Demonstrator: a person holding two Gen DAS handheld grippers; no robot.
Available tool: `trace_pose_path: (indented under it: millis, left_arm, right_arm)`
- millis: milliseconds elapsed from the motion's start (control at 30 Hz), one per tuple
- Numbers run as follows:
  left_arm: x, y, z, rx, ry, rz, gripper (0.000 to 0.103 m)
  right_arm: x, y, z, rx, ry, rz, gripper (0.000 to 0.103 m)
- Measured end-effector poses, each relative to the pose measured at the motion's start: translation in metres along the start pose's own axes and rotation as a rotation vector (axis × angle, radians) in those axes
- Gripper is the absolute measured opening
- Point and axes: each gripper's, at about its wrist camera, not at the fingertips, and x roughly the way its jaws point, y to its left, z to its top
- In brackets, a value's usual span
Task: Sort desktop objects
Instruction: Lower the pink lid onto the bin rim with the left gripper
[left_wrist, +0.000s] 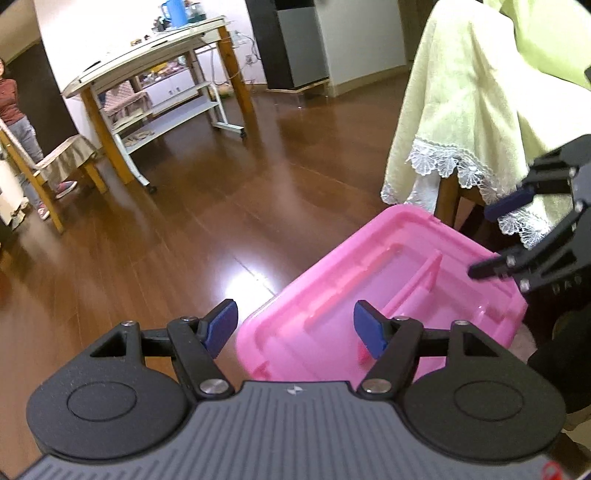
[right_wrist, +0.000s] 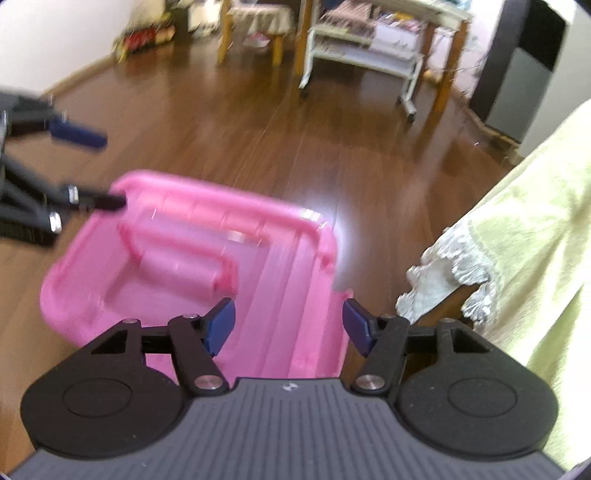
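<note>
Pink bin (left_wrist: 388, 295) holds nothing visible; left hand-held gripper (left_wrist: 295, 328) and right hand-held gripper (right_wrist: 288, 325) spread wide.

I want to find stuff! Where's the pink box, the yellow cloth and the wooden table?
pink box (left_wrist: 413, 229), left wrist view, far rim.
yellow cloth (left_wrist: 465, 92), left wrist view, middle.
wooden table (left_wrist: 236, 77), left wrist view, leg.

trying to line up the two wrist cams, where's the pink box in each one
Left wrist view: the pink box sits lower right of centre, in front of the left gripper, whose jaws are open.
Right wrist view: the pink box, blurred, sits left of centre, in front of the open right gripper.
Shared landmark: the yellow-green cloth with lace trim, at the right in both.
</note>
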Motion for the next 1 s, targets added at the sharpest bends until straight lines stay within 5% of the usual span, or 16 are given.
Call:
trace_pose_path:
  millis: [167, 533, 700, 1000]
  left_arm:
    - [0.003, -0.011, -0.002, 0.024, 0.002, -0.021, 0.071]
    - [-0.001, -0.027, -0.016, 0.059, 0.039, -0.045, 0.071]
    - [-0.006, -0.015, -0.007, 0.008, -0.02, 0.016, 0.072]
    - [0.011, -0.018, 0.0, 0.048, 0.026, 0.009, 0.073]
  right_arm:
    - [-0.004, -0.017, 0.008, 0.107, -0.087, -0.023, 0.063]
    - [0.002, -0.01, 0.007, 0.095, -0.071, 0.09, 0.064]
    - [0.005, -0.017, 0.012, 0.134, -0.094, 0.082, 0.065]
    - [0.022, -0.011, 0.013, 0.138, -0.079, 0.092, 0.069]
